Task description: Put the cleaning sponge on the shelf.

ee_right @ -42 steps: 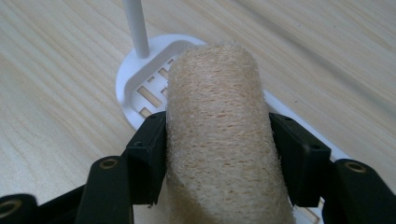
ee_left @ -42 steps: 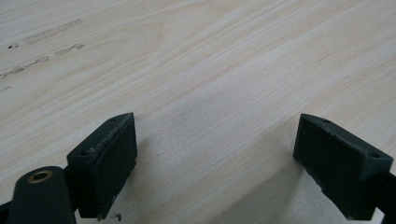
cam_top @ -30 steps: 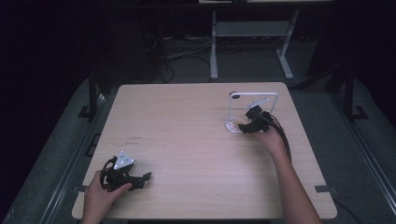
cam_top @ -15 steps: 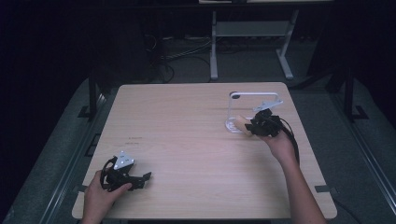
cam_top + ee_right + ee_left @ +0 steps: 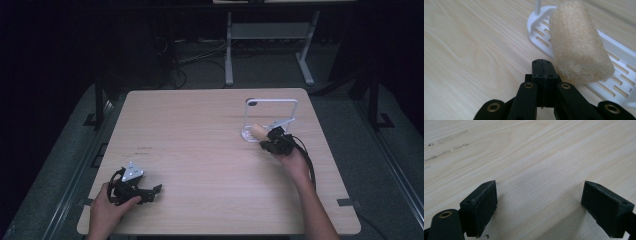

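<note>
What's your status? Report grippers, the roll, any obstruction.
Left gripper open, near table edge. Right gripper fingers shut, beige roll beside them over the white rack. Nothing blocking.

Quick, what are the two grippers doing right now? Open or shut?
Left gripper: open, jaws wide apart over the bare table, holding nothing.
Right gripper: jaws pressed shut; the beige roll sits against them, but a grip on it cannot be told.

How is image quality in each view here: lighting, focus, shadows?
High view: table evenly lit, surroundings nearly black, everything small and soft. Left gripper view: sharp wood grain, jaws wide apart casting soft shadows onto the table. Right gripper view: beige fibrous roll and closed jaws crisp, white slotted rack slightly blurred toward the far end; no glare.
</note>
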